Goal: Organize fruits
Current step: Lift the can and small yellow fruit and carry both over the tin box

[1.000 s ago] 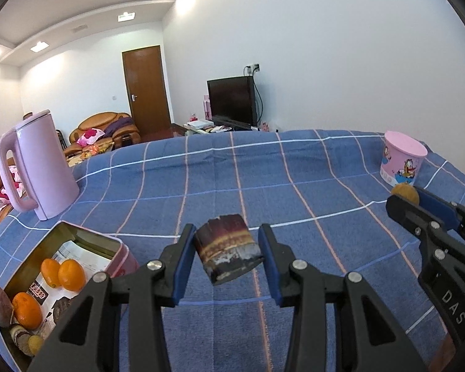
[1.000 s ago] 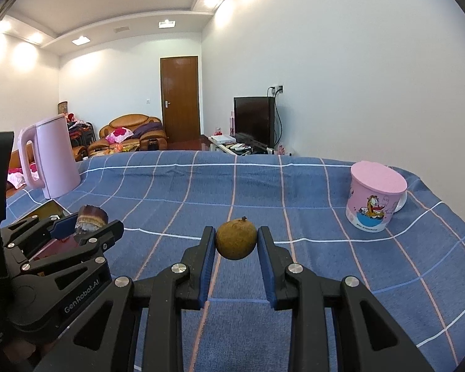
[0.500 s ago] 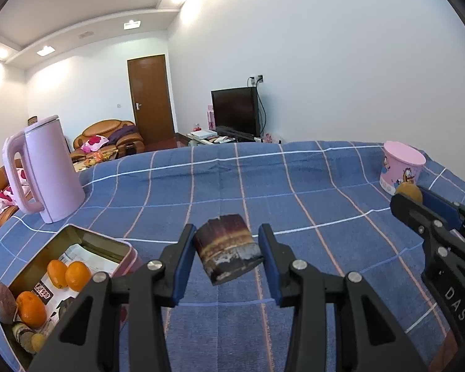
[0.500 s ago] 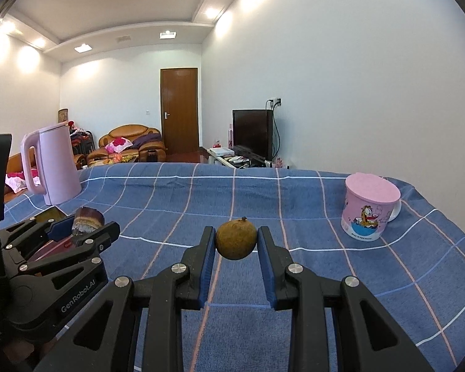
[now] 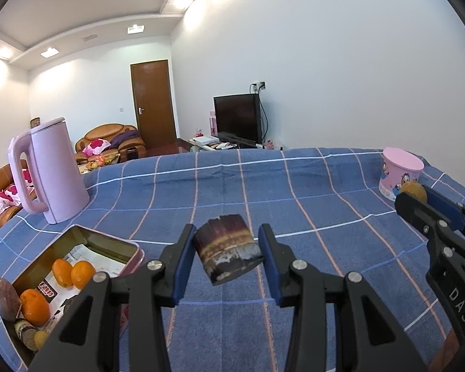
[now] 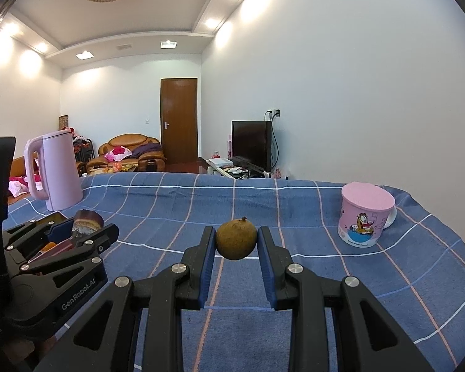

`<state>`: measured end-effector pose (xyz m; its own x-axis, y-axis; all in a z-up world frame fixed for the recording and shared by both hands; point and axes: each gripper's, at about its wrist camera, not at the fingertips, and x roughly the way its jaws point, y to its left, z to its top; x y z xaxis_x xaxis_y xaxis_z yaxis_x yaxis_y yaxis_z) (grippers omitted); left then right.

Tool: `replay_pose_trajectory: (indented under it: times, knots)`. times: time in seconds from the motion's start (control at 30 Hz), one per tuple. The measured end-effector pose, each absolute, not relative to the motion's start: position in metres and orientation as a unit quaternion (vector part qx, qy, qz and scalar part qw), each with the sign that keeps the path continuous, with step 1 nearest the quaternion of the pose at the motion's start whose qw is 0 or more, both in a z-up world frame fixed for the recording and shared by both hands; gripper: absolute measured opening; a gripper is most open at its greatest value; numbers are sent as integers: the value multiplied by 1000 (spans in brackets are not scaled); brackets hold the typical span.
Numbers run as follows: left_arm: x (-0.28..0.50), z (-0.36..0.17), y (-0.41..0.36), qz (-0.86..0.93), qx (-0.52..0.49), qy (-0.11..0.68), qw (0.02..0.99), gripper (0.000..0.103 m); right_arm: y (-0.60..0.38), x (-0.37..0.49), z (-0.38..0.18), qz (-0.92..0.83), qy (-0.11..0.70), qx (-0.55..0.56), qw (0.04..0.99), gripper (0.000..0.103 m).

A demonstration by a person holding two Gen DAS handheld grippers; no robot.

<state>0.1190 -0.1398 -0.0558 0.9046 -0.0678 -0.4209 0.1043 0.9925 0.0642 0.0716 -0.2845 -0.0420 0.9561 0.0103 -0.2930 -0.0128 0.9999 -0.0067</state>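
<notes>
Tabletop [image 6: 294,210]: broad bare middle, passable. Obstacles: pink kettle [image 6: 59,170] far left, tin [image 5: 108,241] near left, pink cup [image 6: 365,214] right.

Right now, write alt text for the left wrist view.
The left claw grips a dark purple sugarcane chunk above a blue checked tablecloth. At lower left sits an open tin holding oranges; a pink kettle stands behind it.

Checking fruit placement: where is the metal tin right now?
In the left wrist view, the tin sits low on the left of the blue cloth, before the pink kettle.
</notes>
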Motion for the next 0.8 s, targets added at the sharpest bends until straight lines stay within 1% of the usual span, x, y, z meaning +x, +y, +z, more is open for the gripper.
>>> replay_pose_trajectory:
  times: [0.5, 0.8]
  knots:
    - [93, -52, -123, -44, 47, 193, 979, 43, -270, 59, -42, 8, 144, -12, 990, 29]
    - [81, -51, -98, -30, 48, 189, 980, 43, -235, 52, -42, 37, 149, -27, 988, 29]
